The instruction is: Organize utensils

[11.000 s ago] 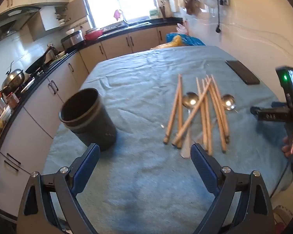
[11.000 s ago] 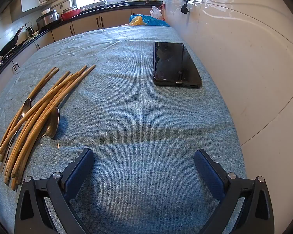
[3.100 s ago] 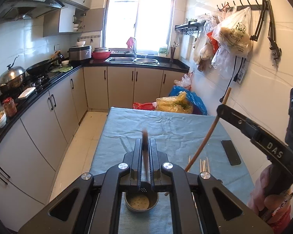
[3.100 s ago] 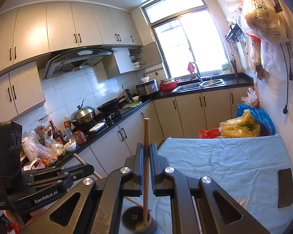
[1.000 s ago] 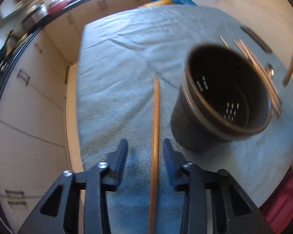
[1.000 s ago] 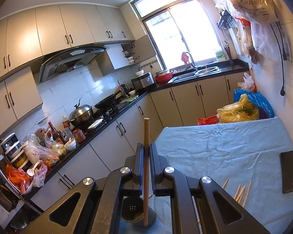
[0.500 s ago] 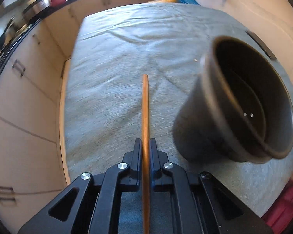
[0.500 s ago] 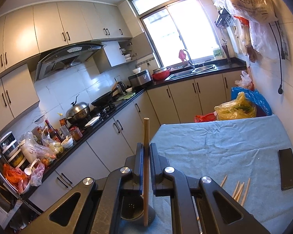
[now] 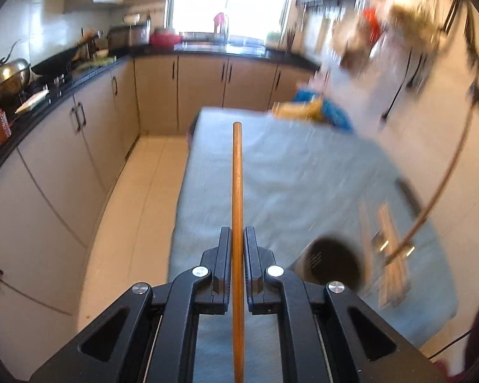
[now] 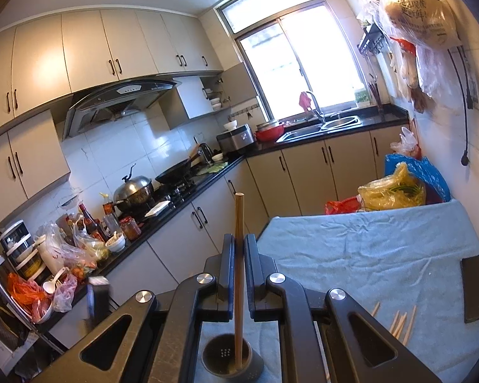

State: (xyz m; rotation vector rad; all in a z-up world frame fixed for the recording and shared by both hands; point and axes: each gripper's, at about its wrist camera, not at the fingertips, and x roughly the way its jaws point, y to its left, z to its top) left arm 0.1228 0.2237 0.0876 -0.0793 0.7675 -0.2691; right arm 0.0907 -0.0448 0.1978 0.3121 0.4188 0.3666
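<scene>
My left gripper (image 9: 237,249) is clamped, its black jaws pressed nearly together with only a narrow slot between them, pointing forward and slightly down. My right gripper (image 10: 237,255) is likewise closed to a thin gap, fingers (image 10: 227,263) level and aimed ahead, both linkage arms drawn inward.

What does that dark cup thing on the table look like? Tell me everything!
The dark holder is a round, dark grey cup, plastic-looking, with small drain holes in its bottom. It stands upright on the blue tablecloth, open on top. A wooden chopstick, gripped by the right hand-held gripper, points down into its opening; whether it touches the bottom is unclear.
</scene>
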